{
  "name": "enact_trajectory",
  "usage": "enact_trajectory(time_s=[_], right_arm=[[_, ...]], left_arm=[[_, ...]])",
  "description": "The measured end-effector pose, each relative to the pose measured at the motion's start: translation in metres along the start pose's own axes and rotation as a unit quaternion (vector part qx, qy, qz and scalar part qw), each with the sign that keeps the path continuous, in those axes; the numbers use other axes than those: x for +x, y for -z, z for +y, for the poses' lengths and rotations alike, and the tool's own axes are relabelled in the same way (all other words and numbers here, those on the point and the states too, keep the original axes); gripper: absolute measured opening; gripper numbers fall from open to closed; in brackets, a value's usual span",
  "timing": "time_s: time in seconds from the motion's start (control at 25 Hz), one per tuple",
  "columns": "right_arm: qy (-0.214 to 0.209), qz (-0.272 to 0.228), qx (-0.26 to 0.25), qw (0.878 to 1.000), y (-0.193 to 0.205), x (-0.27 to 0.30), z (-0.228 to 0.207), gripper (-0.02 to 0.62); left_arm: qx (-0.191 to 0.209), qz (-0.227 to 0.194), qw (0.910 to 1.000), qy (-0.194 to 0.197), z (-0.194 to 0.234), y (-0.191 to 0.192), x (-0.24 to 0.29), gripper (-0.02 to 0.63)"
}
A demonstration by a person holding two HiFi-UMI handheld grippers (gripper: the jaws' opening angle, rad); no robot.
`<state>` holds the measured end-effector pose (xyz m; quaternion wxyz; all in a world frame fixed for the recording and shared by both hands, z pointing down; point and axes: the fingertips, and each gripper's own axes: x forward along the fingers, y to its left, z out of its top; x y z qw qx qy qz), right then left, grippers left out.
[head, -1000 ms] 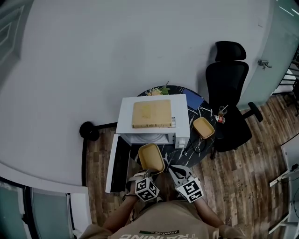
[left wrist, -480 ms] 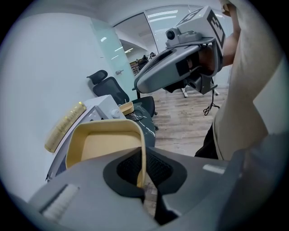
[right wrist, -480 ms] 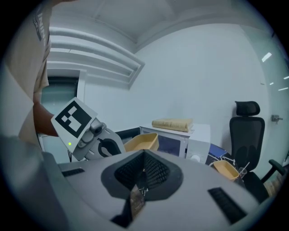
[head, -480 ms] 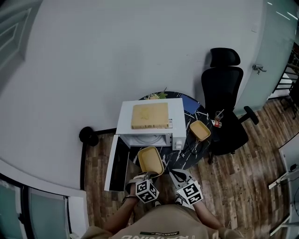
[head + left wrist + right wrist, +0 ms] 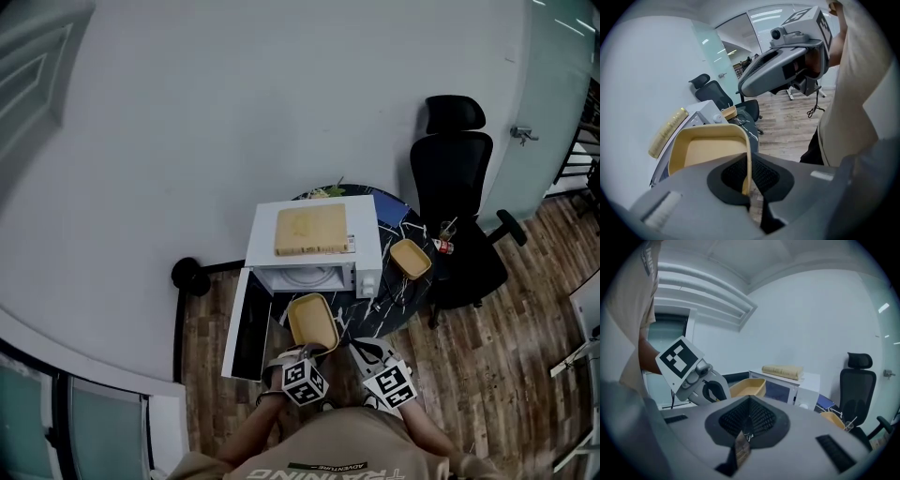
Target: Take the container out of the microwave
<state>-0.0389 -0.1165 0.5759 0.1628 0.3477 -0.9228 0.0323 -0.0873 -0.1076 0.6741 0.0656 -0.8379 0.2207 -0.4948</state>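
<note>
The white microwave (image 5: 314, 251) stands on a dark marbled table with its door (image 5: 246, 323) swung open to the left. A yellow, empty container (image 5: 312, 322) hangs just outside the oven's opening. My left gripper (image 5: 302, 356) is shut on its near rim, and in the left gripper view the rim (image 5: 746, 164) sits pinched between the jaws with the container (image 5: 705, 152) beyond them. My right gripper (image 5: 368, 353) hovers beside it on the right. Its jaws are shut with nothing in them (image 5: 746, 430).
A pale wooden board (image 5: 311, 230) lies on top of the microwave. A second yellow container (image 5: 410, 259) sits on the table (image 5: 394, 291) right of the oven. A black office chair (image 5: 459, 220) stands behind the table on the wooden floor (image 5: 487, 366). A grey wall runs behind.
The head view has shifted a little. The left gripper still holds the container just outside the microwave's opening, and the right gripper stays beside it.
</note>
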Motion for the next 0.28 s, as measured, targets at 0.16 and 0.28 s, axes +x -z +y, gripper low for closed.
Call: enact_trajectory(time_s=[0.16, 0.28], right_arm=[[0.006, -0.006, 0.011, 1.000, -0.0042, -0.0043, -0.0011, 0.008], [0.006, -0.004, 0.013, 1.000, -0.0051, -0.0076, -0.0007, 0.008]], left_arm=[[0.005, -0.004, 1.0000, 0.000, -0.0027, -0.0034, -0.0042, 0.015], [0.006, -0.004, 1.0000, 0.000, -0.0043, -0.0040, -0.0057, 0.015]])
